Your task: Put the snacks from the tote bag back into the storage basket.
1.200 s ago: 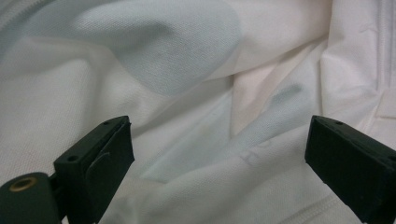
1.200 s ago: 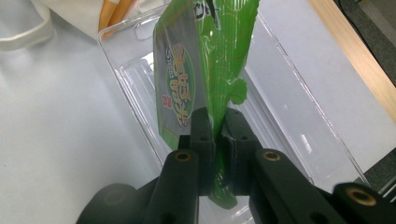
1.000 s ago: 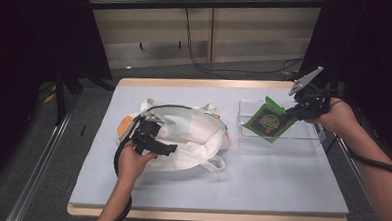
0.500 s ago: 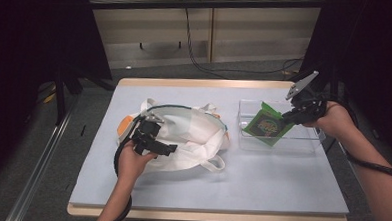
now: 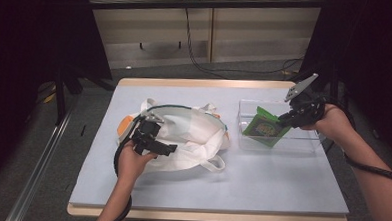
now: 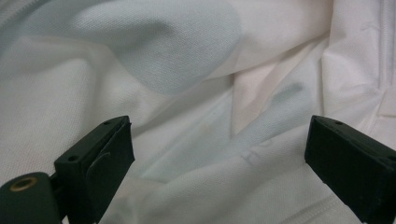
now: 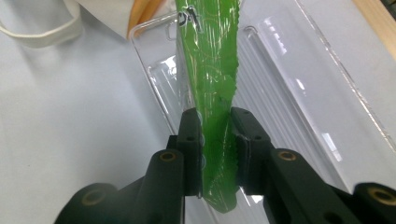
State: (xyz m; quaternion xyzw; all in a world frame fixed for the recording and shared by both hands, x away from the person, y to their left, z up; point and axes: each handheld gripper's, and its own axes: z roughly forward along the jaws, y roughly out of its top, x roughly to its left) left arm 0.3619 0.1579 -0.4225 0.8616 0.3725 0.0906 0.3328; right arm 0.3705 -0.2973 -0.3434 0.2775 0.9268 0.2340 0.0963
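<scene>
A green snack packet [image 5: 264,128] stands tilted inside a clear plastic box [image 5: 302,142] at the table's right. My right gripper [image 5: 285,120] holds the packet's upper right edge. In the right gripper view the packet [image 7: 210,70] sits between both pads [image 7: 192,140], which still touch it, though the jaws have just been opening. A white cloth bag [image 5: 193,135] with an orange patch lies at centre left. My left gripper [image 5: 168,149] rests on the bag's front part. Its jaws stand wide apart over the white fabric [image 6: 187,60], with nothing gripped between them [image 6: 219,140].
The bag's loop handle [image 5: 212,165] lies on the pale blue table top [image 5: 260,188] in front of the bag. The table's wooden far edge [image 5: 205,84] is behind. A cable trails from the right gripper over the person's right forearm [image 5: 376,168].
The right gripper has sunk slightly with the green packet, which now sits lower in the clear box. The left gripper has stayed on the bag.
</scene>
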